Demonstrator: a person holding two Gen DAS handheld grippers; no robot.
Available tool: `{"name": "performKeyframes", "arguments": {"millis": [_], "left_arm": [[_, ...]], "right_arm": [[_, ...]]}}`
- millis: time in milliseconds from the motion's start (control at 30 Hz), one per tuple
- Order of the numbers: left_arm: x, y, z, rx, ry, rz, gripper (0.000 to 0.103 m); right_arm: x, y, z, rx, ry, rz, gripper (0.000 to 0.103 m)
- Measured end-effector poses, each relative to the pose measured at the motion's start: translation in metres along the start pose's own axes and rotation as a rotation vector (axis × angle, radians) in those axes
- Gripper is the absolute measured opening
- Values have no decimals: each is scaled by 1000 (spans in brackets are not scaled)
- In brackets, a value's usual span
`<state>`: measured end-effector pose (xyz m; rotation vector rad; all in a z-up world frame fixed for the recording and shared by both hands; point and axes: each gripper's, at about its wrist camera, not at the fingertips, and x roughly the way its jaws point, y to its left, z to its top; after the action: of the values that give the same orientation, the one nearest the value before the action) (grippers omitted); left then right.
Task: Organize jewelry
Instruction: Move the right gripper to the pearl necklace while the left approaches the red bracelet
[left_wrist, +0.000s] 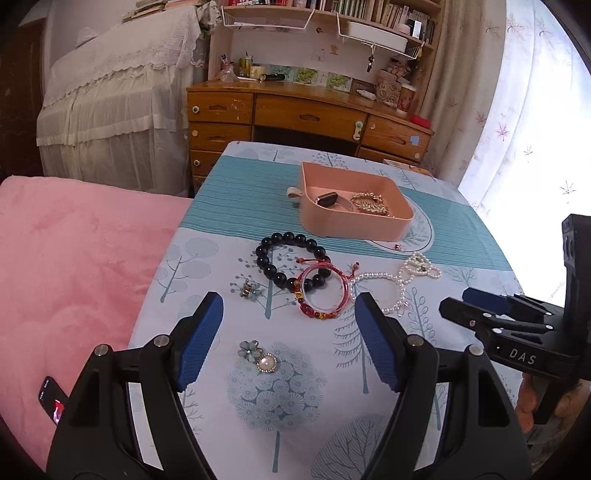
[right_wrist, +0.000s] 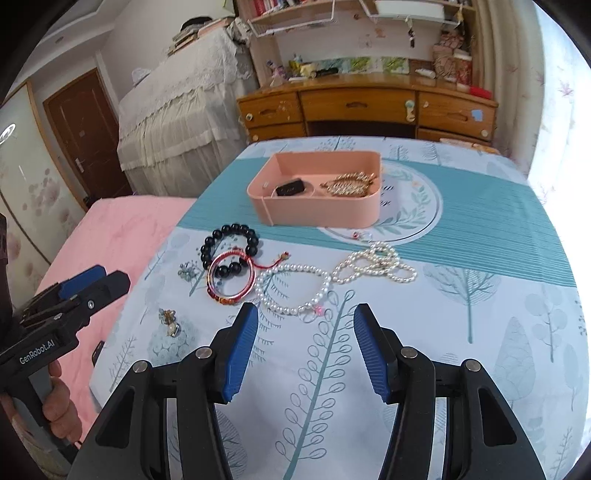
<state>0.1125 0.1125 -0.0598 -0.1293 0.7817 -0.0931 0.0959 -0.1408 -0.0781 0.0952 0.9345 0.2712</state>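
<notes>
A pink tray on the table holds a dark watch and a gold chain. In front of it lie a black bead bracelet, a red bangle, a pearl necklace, a pearl bracelet and small brooches. My left gripper is open and empty, just short of the bangle and over the brooches. My right gripper is open and empty, just short of the pearl bracelet.
The table wears a blue-and-white tree-print cloth. A pink blanket lies at the left with a phone on it. A wooden desk stands beyond the table's far edge, curtains to the right.
</notes>
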Motion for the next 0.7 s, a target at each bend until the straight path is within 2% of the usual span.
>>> {"name": "performKeyframes", "arguments": {"millis": [100, 200, 433, 533, 700], "left_arm": [[17, 5, 1, -6, 41, -16, 72], [40, 8, 2, -15, 126, -39, 72], [98, 13, 6, -51, 259, -16, 71], [114, 14, 12, -71, 279, -7, 68], [138, 6, 18, -63, 311, 25, 65]], "right_arm": [[22, -3, 4, 15, 64, 33, 55], [41, -7, 6, 37, 115, 41, 53], [86, -13, 13, 41, 223, 42, 37], [101, -16, 20, 65, 248, 38, 34], [125, -15, 36, 66, 278, -25, 31]]}}
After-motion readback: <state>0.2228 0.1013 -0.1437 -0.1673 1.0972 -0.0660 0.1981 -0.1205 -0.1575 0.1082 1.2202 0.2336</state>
